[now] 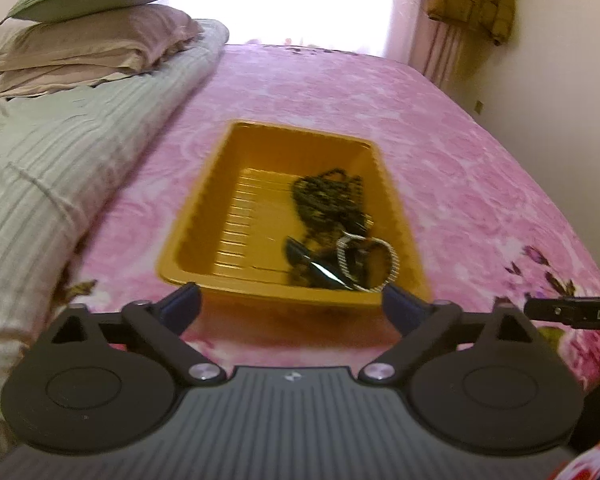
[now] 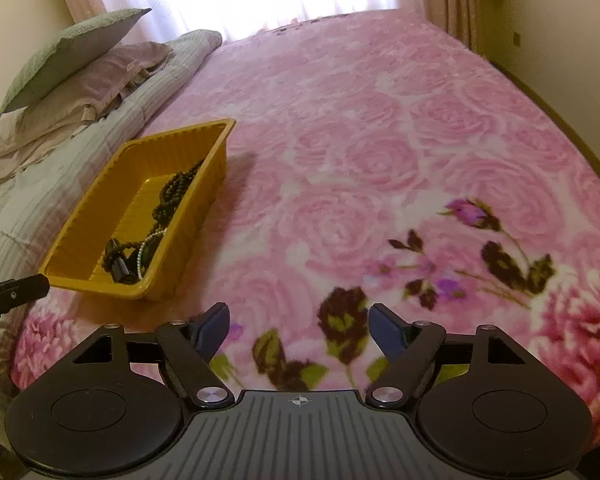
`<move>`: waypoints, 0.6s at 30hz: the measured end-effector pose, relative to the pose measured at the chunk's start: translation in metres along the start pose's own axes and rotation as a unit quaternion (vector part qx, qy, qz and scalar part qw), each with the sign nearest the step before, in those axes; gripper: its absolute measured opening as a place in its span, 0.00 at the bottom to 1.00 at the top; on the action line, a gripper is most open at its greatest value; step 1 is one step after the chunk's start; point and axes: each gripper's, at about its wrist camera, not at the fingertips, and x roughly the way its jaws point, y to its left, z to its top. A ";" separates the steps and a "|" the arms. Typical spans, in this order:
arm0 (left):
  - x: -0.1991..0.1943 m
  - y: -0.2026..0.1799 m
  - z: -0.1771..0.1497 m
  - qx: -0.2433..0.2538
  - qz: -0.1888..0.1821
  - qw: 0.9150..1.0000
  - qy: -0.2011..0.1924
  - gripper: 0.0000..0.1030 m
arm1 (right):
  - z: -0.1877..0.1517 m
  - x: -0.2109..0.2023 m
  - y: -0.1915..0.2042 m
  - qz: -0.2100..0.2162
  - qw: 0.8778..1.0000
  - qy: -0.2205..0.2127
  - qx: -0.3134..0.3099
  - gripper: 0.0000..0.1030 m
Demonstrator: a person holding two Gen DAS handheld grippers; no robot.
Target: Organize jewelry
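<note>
Left wrist view showed the left tongs (image 1: pixel 292 304) spread wide and empty before the yellow tray (image 1: pixel 204 208) holding jewelry (image 1: pixel 332 216). Right tongs (image 2: pixel 298 330) hung open, empty, above the bed (image 2: pixel 380 140); both probably needed withdrawing clear of the tray's rim.

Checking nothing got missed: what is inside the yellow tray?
Inside the yellow tray: a dark bead necklace, a pearly bracelet and a glossy black piece. Anything beneath that pile is covered.

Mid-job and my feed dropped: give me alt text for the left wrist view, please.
The open, empty left gripper hovers at the near rim of a yellow tray on a pink floral bedspread. In the tray's right half lie a dark bead necklace, a silver-toned bracelet and a black glossy piece. Pillows are stacked far left.
</note>
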 end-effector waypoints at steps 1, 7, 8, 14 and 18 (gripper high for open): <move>0.000 -0.008 -0.003 0.005 -0.004 1.000 0.000 0.98 | -0.002 -0.002 -0.001 -0.003 1.000 -0.002 0.000 0.74; 0.001 -0.043 -0.020 0.013 -0.023 0.999 0.020 1.00 | -0.013 -0.019 -0.008 -0.020 1.000 -0.022 0.005 0.75; 0.002 -0.044 -0.021 0.007 -0.024 0.999 0.024 1.00 | -0.015 -0.021 -0.009 -0.025 0.999 -0.024 0.002 0.75; -0.004 -0.065 -0.030 0.005 -0.010 1.000 0.019 1.00 | -0.024 -0.028 -0.012 -0.041 0.999 -0.023 -0.012 0.75; -0.004 -0.075 -0.032 0.012 -0.010 0.999 0.030 1.00 | -0.029 -0.030 -0.015 -0.045 0.999 -0.018 -0.011 0.75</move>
